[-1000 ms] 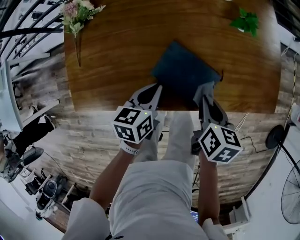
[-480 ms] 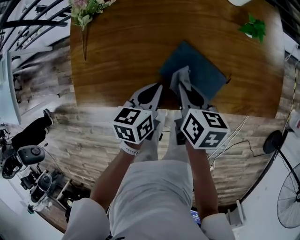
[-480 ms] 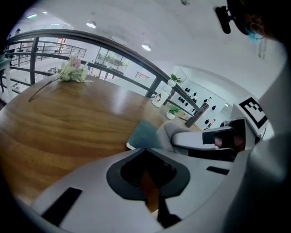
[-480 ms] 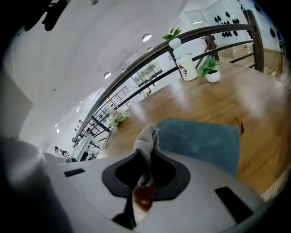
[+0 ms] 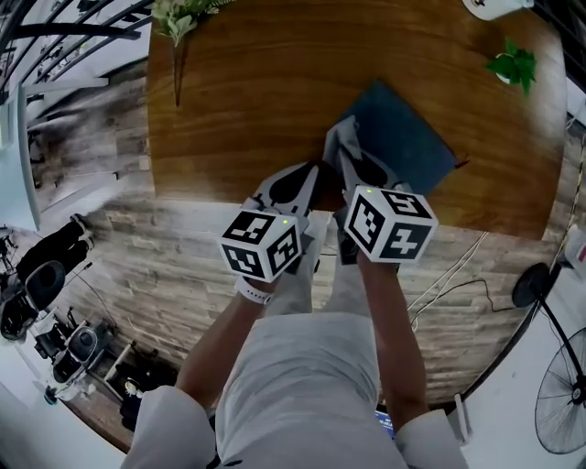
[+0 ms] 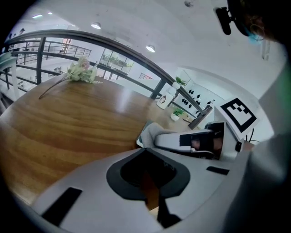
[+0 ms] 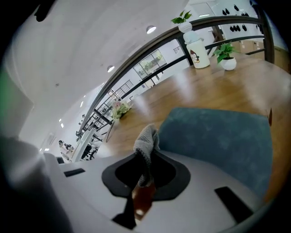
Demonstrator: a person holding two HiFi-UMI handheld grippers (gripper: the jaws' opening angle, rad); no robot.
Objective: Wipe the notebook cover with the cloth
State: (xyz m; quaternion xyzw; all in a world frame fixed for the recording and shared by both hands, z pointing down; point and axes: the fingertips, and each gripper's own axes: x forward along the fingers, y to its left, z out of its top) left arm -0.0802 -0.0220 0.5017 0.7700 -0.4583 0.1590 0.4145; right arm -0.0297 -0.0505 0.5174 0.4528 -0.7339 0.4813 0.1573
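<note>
A dark teal notebook [image 5: 403,137] lies askew near the front edge of the wooden table [image 5: 247,101]. My right gripper [image 5: 344,151] is shut on a grey cloth [image 5: 341,135], which stands bunched at the notebook's near left corner. In the right gripper view the cloth [image 7: 146,142] sticks up from between the jaws, with the notebook [image 7: 218,136] just beyond to the right. My left gripper [image 5: 304,176] is shut and holds nothing, just left of the right one at the table's edge. In the left gripper view the cloth [image 6: 152,132] and the right gripper [image 6: 200,141] show ahead.
A flower sprig [image 5: 181,16] lies at the table's far left. A small potted plant [image 5: 513,64] and a white bottle [image 7: 198,52] stand at the far right. Below the table edge are plank flooring, a cable [image 5: 458,284] and a fan [image 5: 558,394].
My right gripper has swung left from the notebook's near right side to its near left corner, and the cloth now shows in its jaws. The left gripper has stayed put.
</note>
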